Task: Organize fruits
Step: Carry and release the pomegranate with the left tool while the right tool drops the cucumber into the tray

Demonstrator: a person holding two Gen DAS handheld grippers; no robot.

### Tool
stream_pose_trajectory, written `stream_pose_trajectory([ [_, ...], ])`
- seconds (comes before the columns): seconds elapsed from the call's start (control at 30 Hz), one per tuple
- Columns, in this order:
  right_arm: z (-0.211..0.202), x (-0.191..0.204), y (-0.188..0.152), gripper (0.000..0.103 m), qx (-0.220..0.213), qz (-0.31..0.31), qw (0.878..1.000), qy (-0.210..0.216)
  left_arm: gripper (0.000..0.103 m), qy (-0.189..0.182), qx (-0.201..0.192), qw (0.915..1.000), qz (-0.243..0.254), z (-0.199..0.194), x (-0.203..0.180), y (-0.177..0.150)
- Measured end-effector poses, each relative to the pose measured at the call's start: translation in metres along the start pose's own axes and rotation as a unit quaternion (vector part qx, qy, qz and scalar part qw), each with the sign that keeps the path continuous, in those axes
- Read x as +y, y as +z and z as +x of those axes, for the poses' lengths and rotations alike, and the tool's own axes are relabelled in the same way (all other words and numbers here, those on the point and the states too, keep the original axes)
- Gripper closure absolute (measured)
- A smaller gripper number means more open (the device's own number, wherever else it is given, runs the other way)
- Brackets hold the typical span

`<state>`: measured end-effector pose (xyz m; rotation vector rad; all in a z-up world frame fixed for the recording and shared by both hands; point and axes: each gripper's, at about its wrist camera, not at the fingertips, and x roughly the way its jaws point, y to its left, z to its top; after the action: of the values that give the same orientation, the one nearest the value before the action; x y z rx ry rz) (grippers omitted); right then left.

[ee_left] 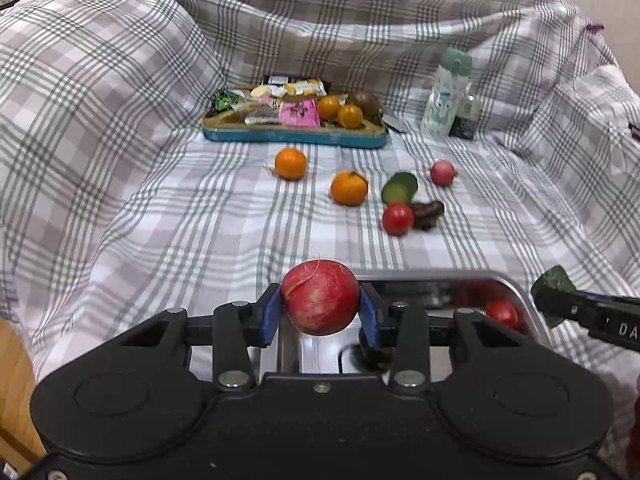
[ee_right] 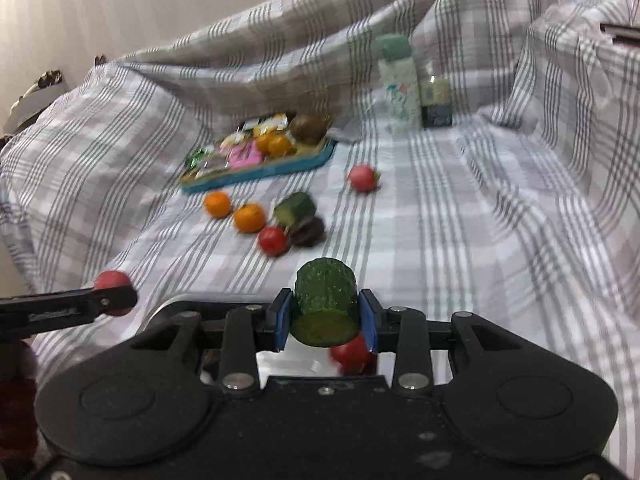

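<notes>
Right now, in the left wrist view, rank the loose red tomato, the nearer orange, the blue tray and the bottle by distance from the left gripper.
1. Red tomato, ahead, slightly right of the left gripper.
2. Nearer orange, just beyond, centre.
3. Blue tray, farther back, centre.
4. Bottle, back right; near level with the tray, hard to separate.
</notes>
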<state>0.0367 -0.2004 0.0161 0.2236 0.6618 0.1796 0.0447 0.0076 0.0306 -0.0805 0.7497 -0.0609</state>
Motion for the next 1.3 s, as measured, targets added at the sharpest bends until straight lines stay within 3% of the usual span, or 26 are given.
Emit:
stream_pose_trajectory([
  [0.27, -0.013, 0.008, -0.03, 0.066, 0.068, 0.038, 0.997, 0.005, 0.054, -0.002, 0.042, 0.999, 0.01, -0.005, -0.013, -0.026],
  [0.5, -0.011, 0.018, -0.053, 0.066, 0.098, 0.027, 0.995, -0.001, 0.054, 0.013, 0.046, 0.9973, 0.056, -0.005, -0.026, -0.04],
  [1.3, -0.01, 0.023, -0.052, 0.066, 0.084, 0.007, 0.996, 0.007, 0.054, -0.002, 0.038, 0.9979, 0.052, -0.008, -0.029, -0.041],
])
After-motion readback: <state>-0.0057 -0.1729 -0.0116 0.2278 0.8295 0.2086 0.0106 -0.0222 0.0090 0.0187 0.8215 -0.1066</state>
